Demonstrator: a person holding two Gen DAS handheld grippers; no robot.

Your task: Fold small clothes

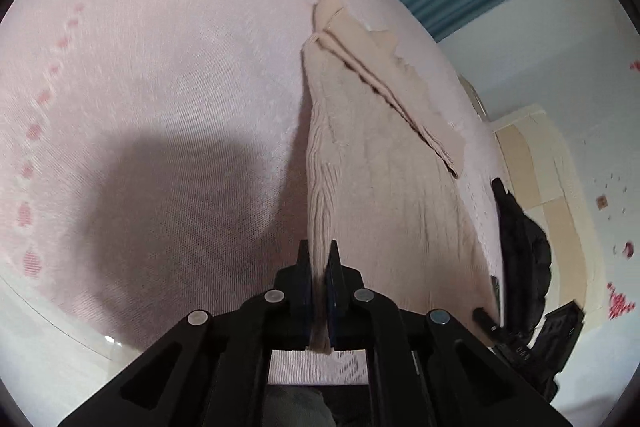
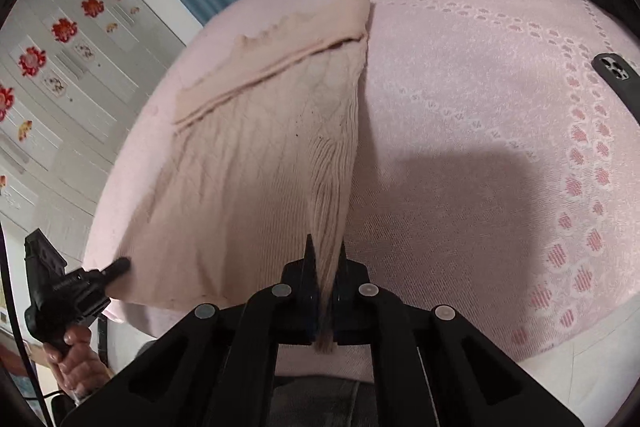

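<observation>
Two grippers, one knit.
Left gripper and right gripper clenched on the near hem of the knit, lower centre of each frame; raised off the pink cover, probably for folding toward the far edge.

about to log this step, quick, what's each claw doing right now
Left claw: closed on one near corner of the beige knit garment.
Right claw: closed on the garment's other near corner, its ribbed hem pinched between the jaws.
</observation>
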